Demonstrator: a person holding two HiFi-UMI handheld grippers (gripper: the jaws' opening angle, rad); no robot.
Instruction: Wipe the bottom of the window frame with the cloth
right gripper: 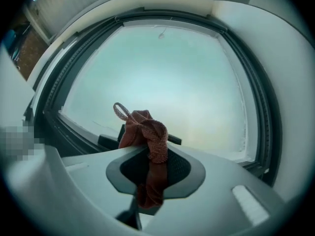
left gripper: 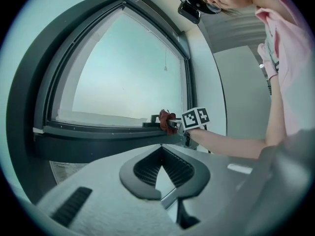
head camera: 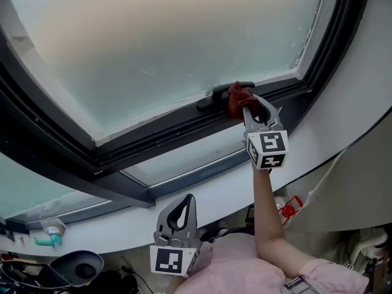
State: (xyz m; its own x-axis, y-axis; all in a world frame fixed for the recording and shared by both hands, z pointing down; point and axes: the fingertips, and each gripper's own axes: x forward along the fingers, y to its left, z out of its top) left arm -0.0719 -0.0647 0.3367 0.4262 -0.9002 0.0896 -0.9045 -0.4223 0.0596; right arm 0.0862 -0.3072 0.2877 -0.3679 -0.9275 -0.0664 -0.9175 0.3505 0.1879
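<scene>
The right gripper (head camera: 246, 108) is clamping a red cloth (right gripper: 150, 132) between its jaws and holding it at the bottom of the frame (head camera: 165, 133), just beside the handle (head camera: 214, 95). The left gripper (head camera: 182, 206) is hanging low near the body, jaws together on nothing. The cloth is looking soft, light and floppy, likely to snag on the handle; gripping its bunched middle is leaving a wad in front for rubbing
</scene>
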